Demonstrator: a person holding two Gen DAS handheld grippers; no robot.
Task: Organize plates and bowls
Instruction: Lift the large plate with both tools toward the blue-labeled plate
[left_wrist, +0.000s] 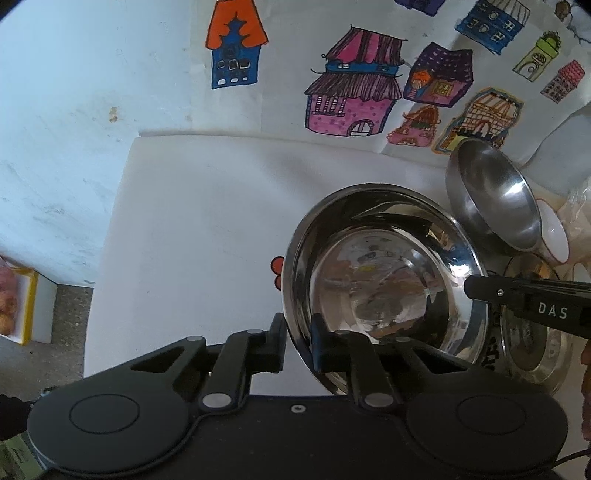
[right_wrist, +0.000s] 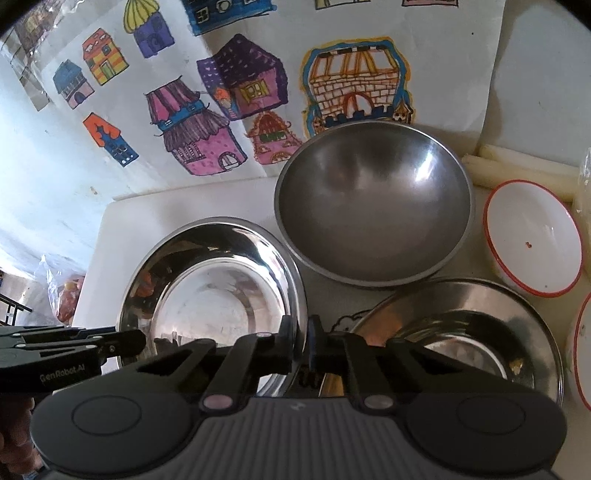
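- Steel on steel is the main risk: the shiny steel plate (left_wrist: 384, 280) is pinched at two points of its rim, the left gripper (left_wrist: 298, 341) clamped on the edge at about 7 o'clock in its own view, the right gripper (right_wrist: 302, 341) clamped on the edge at about 4 o'clock in the right wrist view. Both sets of jaws are narrow, closed on that thin rim.
- Smooth, polished metal gives the pads little to bite; if the two hands lift unevenly or pull apart, the plate could twist and slip from one grip.
- Just beyond it at 1 o'clock sits the deep steel bowl (right_wrist: 373, 206), and at 3 o'clock a flat steel dish (right_wrist: 472, 332); a swing of the plate could knock either.
- Further right, the white bowl with a red rim (right_wrist: 532, 240) stands near the crowd and looks the most breakable.
- Underneath is a white tabletop (left_wrist: 192, 229), bare on its left half.
- Behind, at 12 o'clock, a pale wall carries paper sheets of coloured house drawings (left_wrist: 351, 88).
- At 9 o'clock, below the table edge, a speckled floor is visible.
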